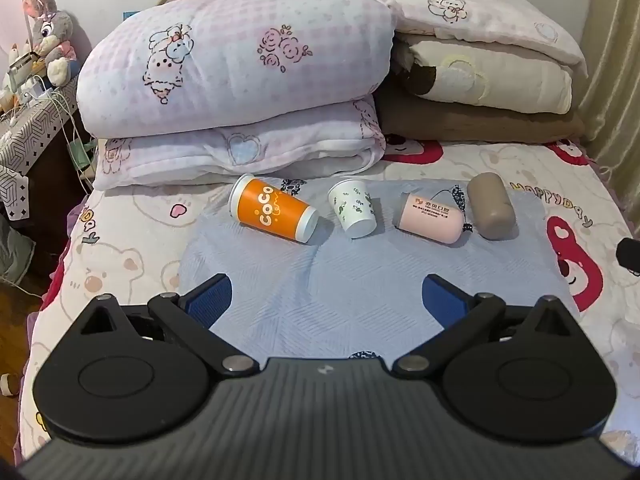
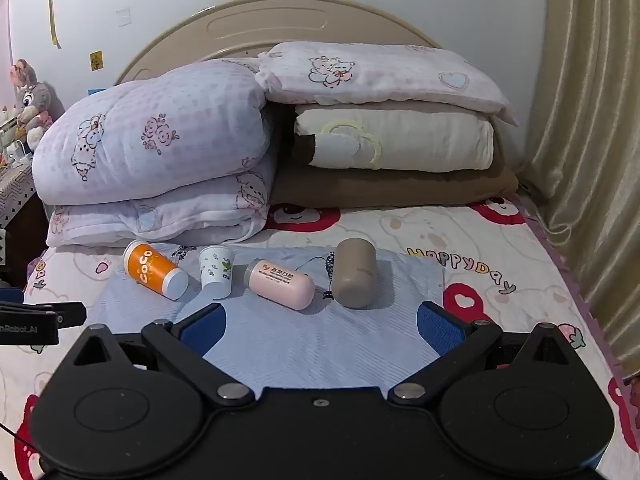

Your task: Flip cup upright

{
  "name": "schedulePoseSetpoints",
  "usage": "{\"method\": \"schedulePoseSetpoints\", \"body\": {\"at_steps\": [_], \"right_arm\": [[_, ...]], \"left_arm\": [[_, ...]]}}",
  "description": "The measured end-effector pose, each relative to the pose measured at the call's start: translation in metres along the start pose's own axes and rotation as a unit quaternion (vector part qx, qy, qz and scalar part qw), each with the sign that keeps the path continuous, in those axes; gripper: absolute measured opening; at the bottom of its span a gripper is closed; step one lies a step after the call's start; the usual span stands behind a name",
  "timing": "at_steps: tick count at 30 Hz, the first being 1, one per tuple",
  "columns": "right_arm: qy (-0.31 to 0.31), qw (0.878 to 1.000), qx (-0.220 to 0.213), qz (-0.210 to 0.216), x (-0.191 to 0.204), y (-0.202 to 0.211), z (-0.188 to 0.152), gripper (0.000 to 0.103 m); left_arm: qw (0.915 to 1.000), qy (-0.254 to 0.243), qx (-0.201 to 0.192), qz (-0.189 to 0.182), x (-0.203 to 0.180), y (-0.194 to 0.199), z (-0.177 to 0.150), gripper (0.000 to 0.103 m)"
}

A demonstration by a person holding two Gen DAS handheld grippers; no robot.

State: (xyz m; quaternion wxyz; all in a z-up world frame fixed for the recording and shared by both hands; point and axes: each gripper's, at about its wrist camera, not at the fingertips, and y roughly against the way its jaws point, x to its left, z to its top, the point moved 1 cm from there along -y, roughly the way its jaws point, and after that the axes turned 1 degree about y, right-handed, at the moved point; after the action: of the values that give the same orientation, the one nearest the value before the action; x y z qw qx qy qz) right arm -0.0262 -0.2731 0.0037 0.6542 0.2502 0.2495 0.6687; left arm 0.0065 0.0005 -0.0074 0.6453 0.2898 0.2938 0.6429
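Observation:
Several cups lie on their sides in a row on a light blue cloth [image 1: 344, 280] on the bed. From left to right: an orange CoCo cup [image 1: 274, 215] [image 2: 155, 271], a white cup with green leaves [image 1: 353, 209] [image 2: 217, 272], a pink cup [image 1: 430, 218] [image 2: 282, 283] and a taupe cup [image 1: 491, 206] [image 2: 355, 273]. My left gripper [image 1: 327, 300] is open and empty, well short of the cups. My right gripper [image 2: 322, 330] is open and empty, just short of the pink and taupe cups.
Folded quilts [image 1: 232, 92] and stacked pillows [image 2: 392, 140] stand behind the cups against the headboard [image 2: 280, 28]. A curtain [image 2: 592, 160] hangs at the right. A nightstand with a plush toy [image 1: 50, 40] stands at the left. The left gripper's side shows in the right wrist view [image 2: 36, 320].

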Motion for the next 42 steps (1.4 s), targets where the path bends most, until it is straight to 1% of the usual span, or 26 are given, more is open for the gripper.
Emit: {"method": "schedulePoseSetpoints", "body": {"at_steps": [10,11,24,42], "right_arm": [[0.005,1.000,0.000,-0.003,0.000,0.000,0.001,0.103],[0.005,1.000,0.000,-0.004,-0.005,-0.004,-0.002,0.103],[0.011,1.000,0.001,-0.008,-0.002,-0.003,-0.001,0.103],[0.014,1.000,0.004,-0.009,-0.003,-0.006,-0.001,0.103]], "left_arm": [[1.0000,0.001,0.003,0.007,0.004,-0.007,-0.005,0.103],[1.0000,0.000,0.004,0.008,0.004,-0.007,-0.005,0.103],[0.9999,-0.006,0.010,0.009,0.003,-0.010,-0.009,0.103],[0.9997,-0.010,0.016,0.014,0.000,-0.012,-0.007,0.103]]}}
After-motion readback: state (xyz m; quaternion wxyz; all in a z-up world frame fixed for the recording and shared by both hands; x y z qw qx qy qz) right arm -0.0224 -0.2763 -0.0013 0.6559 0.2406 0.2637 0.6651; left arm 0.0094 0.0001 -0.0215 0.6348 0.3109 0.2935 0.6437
